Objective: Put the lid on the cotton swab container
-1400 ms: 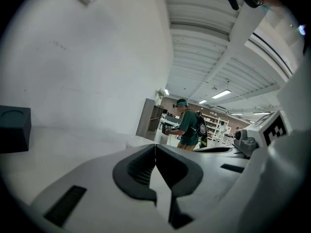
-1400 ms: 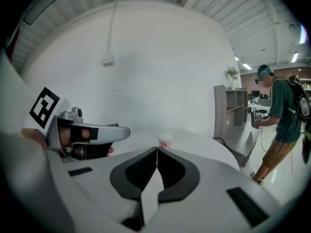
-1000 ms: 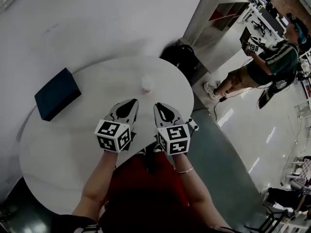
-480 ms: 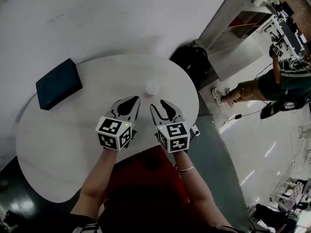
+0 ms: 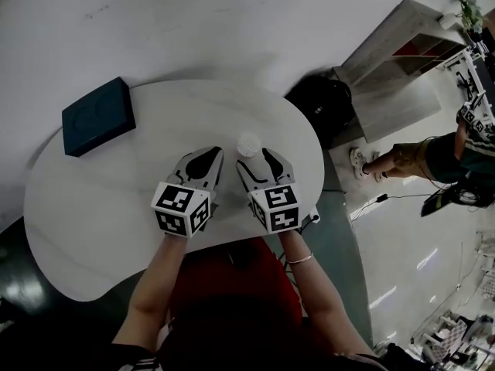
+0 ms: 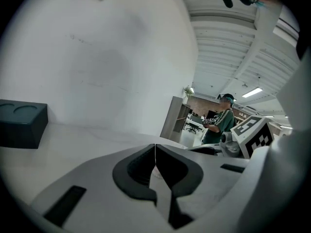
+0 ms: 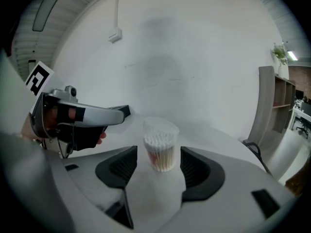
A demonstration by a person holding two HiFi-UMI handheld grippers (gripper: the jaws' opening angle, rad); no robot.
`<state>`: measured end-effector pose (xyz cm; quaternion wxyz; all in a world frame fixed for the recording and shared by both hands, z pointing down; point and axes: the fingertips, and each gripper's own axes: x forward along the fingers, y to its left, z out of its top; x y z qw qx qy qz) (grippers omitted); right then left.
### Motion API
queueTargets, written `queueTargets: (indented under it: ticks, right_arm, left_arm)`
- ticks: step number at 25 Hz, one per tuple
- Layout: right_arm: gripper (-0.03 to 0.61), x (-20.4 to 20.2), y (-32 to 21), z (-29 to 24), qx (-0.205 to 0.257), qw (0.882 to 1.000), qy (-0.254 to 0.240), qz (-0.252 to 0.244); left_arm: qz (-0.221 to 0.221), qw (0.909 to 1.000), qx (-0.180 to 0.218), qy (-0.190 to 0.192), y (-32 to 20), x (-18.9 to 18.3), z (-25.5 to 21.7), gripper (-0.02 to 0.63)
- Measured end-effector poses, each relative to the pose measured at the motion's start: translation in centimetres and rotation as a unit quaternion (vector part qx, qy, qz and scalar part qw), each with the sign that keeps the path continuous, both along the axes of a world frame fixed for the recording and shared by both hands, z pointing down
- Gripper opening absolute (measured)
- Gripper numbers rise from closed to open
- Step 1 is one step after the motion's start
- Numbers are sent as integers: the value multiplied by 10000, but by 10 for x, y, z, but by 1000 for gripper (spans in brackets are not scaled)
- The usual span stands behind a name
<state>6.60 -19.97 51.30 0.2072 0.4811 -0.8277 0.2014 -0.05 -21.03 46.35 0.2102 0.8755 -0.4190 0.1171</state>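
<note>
The cotton swab container (image 7: 160,148), a small clear tub packed with white swabs, stands upright on the round white table (image 5: 108,207). Clear plastic rises above the swab heads; whether that is a lid I cannot tell. My right gripper (image 7: 158,155) has the tub between its jaws, which are opening, and the pads stand clear of it on both sides. In the head view the tub (image 5: 248,143) sits just beyond the right gripper (image 5: 256,161). My left gripper (image 6: 155,152) is shut on nothing, and it is beside the right one (image 5: 210,158).
A dark blue box (image 5: 98,116) lies at the table's far left. Off the table's right edge are a black object on the floor (image 5: 321,103), a shelf unit (image 5: 402,49) and a standing person (image 5: 452,153).
The right gripper's jaws have spread apart and it has moved forward, so the tub now sits between them. The left gripper stays shut beside it.
</note>
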Motion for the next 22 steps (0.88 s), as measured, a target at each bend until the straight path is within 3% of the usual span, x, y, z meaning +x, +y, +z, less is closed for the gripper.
queueTargets:
  ticks: [14,22]
  right_arm:
    - [278,-15,-20,18,-66,9975,146,-689]
    - [267,-15,-23,23,-36,9962,264,-828]
  left_arm:
    - [-494,9988,31,-28,-18,-8,-1,25]
    - [-531,9986,86,-5,-21,-6,-6,25]
